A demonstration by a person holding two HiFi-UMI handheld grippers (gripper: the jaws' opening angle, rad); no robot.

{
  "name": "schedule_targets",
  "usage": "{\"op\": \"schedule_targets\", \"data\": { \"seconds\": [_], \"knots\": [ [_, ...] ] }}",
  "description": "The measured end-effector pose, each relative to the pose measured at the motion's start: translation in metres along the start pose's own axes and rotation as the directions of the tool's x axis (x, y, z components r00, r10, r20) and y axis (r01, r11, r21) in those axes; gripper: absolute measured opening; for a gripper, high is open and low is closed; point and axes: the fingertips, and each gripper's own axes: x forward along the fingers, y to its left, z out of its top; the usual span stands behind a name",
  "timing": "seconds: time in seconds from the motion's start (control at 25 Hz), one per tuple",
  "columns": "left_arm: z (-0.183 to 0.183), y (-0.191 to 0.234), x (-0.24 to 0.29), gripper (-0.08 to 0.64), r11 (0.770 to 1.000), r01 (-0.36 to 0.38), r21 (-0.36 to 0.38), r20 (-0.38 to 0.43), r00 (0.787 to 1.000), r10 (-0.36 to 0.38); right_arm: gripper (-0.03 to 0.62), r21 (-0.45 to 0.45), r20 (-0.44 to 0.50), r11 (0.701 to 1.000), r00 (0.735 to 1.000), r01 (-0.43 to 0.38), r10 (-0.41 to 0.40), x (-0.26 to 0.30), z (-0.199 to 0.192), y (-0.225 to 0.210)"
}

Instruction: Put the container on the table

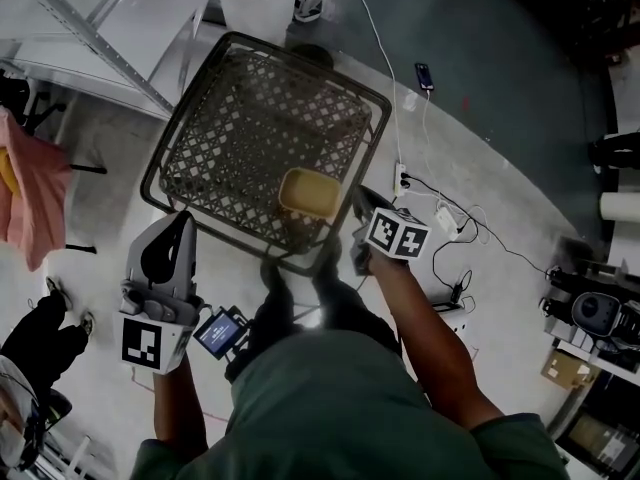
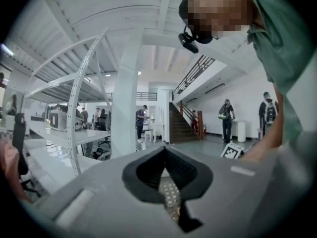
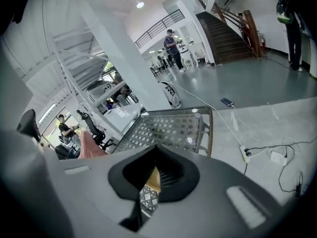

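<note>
In the head view the yellow container [image 1: 310, 194] lies over the lower right part of the lattice desk [image 1: 240, 138], near the rim closest to the person. Its longer side seems to run roughly across the frame. The right gripper [image 1: 358, 203] reaches it from the lower right, its tips meeting the container's right-hand edge. In the right gripper view the jaws stand close together with a strip of yellow between the pads, so they look pinched on the container's rim. The left gripper [image 1: 175, 230] sits well apart at the lower left, just off the desk's near rim. Its jaws are drawn to a narrow slit with nothing in them, only lattice showing beyond. The right hand is the working one. I judge setting down calls for lowering straight onto the lattice below.
</note>
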Motion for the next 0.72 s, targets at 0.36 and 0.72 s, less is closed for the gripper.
{"op": "schedule_targets", "data": {
  "seconds": [0.36, 0.72],
  "knots": [
    [0.007, 0.001, -0.003, 0.002, 1.000, 0.011, 0.019, 0.032, 0.999, -0.012, 0.003, -0.111, 0.048, 0.990, 0.995, -0.083, 0.089, -0.015, 0.015, 0.042],
    [0.010, 0.001, 0.002, 0.002, 0.999, 0.019, 0.028, 0.047, 0.999, -0.020, 0.005, -0.123, 0.075, 0.987, 0.991, -0.099, 0.109, -0.027, 0.024, 0.046]
  ]
}}
